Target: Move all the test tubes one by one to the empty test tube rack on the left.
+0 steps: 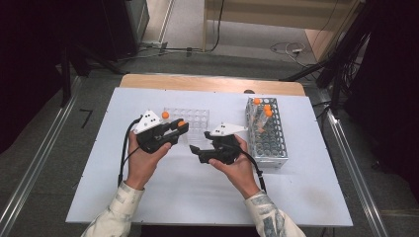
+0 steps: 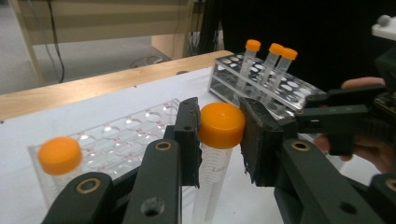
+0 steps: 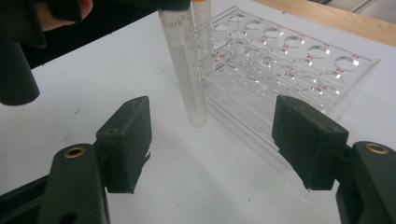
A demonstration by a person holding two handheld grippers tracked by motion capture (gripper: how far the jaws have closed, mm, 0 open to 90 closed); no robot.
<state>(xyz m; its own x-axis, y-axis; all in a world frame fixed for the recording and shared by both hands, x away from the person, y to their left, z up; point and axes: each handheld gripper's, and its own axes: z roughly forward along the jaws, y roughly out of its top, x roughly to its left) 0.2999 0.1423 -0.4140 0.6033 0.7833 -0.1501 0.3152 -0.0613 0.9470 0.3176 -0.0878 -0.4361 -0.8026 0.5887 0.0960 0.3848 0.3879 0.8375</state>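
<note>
Tube [image 2: 219, 140] | cap clamped between left gripper [image 2: 219, 133] pads [image 2: 189, 135]

Left claw [image 1: 181, 127] holds an orange-capped tube [image 1: 181, 124] above the clear rack [image 1: 190, 121].

A white surface [image 1: 163, 197] with a wooden far edge [image 1: 212, 83] is set on a grey floor [image 1: 44, 128], where metal rails [image 1: 29, 173], cables [image 1: 291, 48] and pale wooden furniture [image 1: 276, 12] are seen among dark surroundings.

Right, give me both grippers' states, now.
Left gripper: shut on the orange-capped tube, at its cap.
Right gripper: open, nothing between its pads.
</note>
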